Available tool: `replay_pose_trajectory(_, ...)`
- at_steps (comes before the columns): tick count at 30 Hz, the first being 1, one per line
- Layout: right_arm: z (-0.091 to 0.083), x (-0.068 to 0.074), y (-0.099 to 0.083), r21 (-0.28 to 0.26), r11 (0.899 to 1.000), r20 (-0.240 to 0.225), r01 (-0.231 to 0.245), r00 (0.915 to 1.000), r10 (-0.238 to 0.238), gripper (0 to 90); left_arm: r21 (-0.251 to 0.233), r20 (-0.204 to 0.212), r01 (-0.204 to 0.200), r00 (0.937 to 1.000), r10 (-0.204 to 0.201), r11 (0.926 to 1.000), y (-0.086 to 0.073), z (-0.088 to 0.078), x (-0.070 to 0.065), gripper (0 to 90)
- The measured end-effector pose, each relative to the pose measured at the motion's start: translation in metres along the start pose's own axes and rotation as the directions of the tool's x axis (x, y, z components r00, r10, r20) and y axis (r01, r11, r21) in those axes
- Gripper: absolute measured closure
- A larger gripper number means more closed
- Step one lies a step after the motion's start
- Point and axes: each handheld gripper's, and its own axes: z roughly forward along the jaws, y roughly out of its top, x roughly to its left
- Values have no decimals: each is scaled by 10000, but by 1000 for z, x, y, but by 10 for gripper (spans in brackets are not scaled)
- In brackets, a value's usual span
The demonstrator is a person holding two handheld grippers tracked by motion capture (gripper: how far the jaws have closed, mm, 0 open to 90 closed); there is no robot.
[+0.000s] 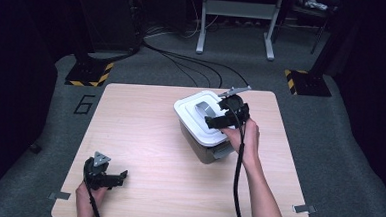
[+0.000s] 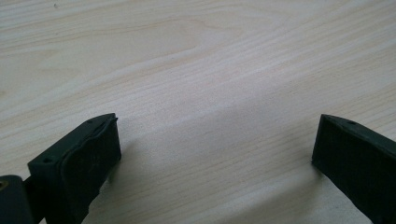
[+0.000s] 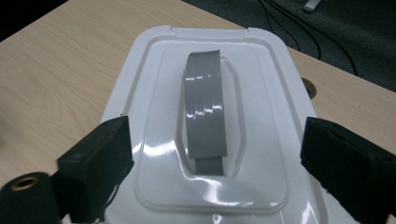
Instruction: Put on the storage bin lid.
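Observation:
A grey storage box (image 1: 206,148) with a white lid (image 1: 188,111) stands on the right half of the wooden table (image 1: 144,136). A grey handle (image 1: 204,109) lies in the lid's recess. My right gripper (image 1: 220,112) hovers over the lid, open. In the right gripper view its jaws (image 3: 215,135) stand wide on either side of the grey handle (image 3: 204,112) and do not touch the lid (image 3: 154,93). Near the front left corner my left gripper (image 1: 117,178) rests low, open, with bare table (image 2: 187,56) between its fingers (image 2: 88,158).
Beyond the table's far edge, black cables (image 1: 193,63) run across the grey floor, by a metal stand (image 1: 235,20) and two hazard-striped bases (image 1: 88,73). A small round hole (image 3: 308,87) sits in the tabletop beside the box.

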Motion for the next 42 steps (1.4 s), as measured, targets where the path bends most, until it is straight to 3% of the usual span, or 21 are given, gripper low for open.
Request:
replay_pose_trajectory(7,-18,-6,-22,-191,9997,-176,-152,9997,149,22,11,3,7,10000,-7,10000,0,0,0,12)
replay_pose_trajectory(14,-32,-12,-51,-287,9988,-36,-397,9992,396,7,2,-2,5,10000,-5,10000,0,0,0,12)
replay_pose_trajectory(20,-42,-19,-83,-405,9968,131,-690,9975,696,5,16,5,12,10000,-12,10000,0,0,0,12)
replay_pose_trajectory(21,-44,-22,-95,-404,9963,196,-756,9969,764,6,12,7,16,10000,-16,10000,0,0,0,12)
replay_pose_trajectory(22,-44,-22,-95,-404,9963,196,-756,9969,764,6,15,9,13,10000,-13,10000,0,0,0,12)
replay_pose_trajectory(23,-44,-24,-107,-410,9953,238,-873,9958,883,6,5,15,28,10000,-28,10000,0,0,0,12)
replay_pose_trajectory(33,-29,-42,-162,-158,9884,231,-1509,9882,1512,0,6,14,25,10000,-25,10000,0,0,0,11)
replay_pose_trajectory(39,-7,-51,-203,132,9758,190,-2185,9757,2182,0,5,13,28,10000,-28,10000,0,0,0,11)
replay_pose_trajectory(42,0,-52,-213,178,9724,259,-2328,9723,2323,0,6,14,23,10000,-23,10000,0,0,0,11)
